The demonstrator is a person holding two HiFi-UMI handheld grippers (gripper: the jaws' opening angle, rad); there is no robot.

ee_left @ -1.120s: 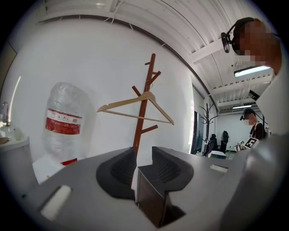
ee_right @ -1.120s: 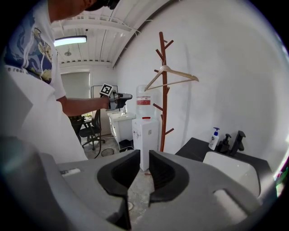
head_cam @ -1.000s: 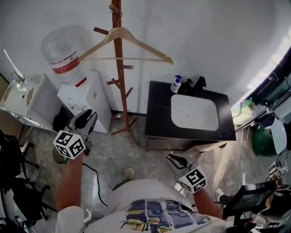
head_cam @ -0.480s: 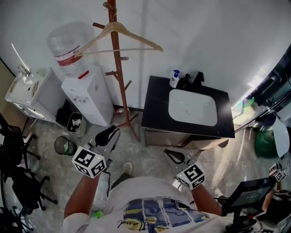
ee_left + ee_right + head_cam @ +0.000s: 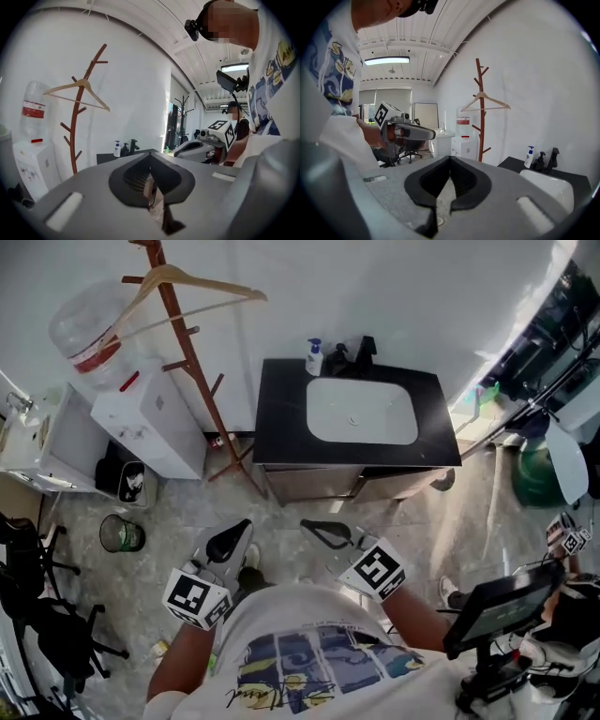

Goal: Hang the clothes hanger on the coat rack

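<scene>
Hanger (image 5: 208,283) on rack (image 5: 191,369) — counter (image 5: 281,427) beside, speckled floor (image 5: 169,512)

the right gripper (image 5: 450,160) had its jaws together, tips meeting, with nothing between them. beyond them the wooden clothes hanger (image 5: 485,102) hung on the brown coat rack (image 5: 480,117) against the white wall. a water dispenser (image 5: 464,144) stood just left of the rack, and a soap bottle (image 5: 528,157) stood by a white sink (image 5: 546,185) at the right. the left gripper (image 5: 405,131) showed at the left, beside the person's printed shirt (image 5: 337,70).
</scene>
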